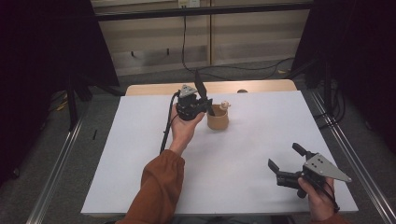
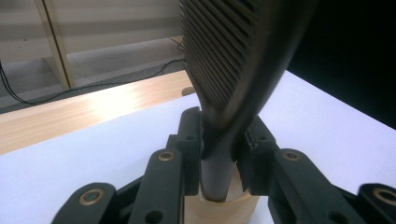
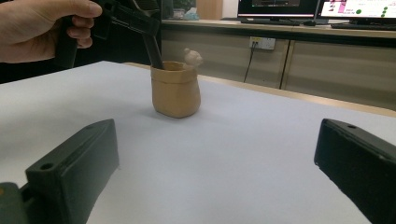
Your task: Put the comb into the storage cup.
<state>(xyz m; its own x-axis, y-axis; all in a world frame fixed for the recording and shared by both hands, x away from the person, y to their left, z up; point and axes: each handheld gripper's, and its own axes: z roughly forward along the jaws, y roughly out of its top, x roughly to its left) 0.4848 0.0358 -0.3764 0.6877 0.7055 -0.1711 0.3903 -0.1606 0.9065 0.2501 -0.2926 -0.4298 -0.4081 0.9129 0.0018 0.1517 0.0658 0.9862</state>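
A tan cup [image 1: 217, 120] stands on the white table top [image 1: 261, 135], far of centre, with a small pale figure [image 1: 224, 104] at its rim. My left gripper [image 1: 205, 103] hovers just left of the cup, shut on the shaft of a black tool [image 1: 200, 84] with a flat ribbed head. In the left gripper view the pads clamp the tool [image 2: 233, 60] right above the cup [image 2: 219, 210], and its lower end reaches into the cup. My right gripper [image 1: 284, 155] rests open at the near right with nothing between its fingers. From there the cup [image 3: 176, 91] and the tool [image 3: 153, 51] stand ahead.
A bare wooden strip [image 1: 261, 86] runs along the table's far edge. A black cable [image 1: 166, 130] trails from the left gripper across the table. Metal rails [image 1: 60, 158] flank both sides. White surface stretches between the cup and the right gripper.
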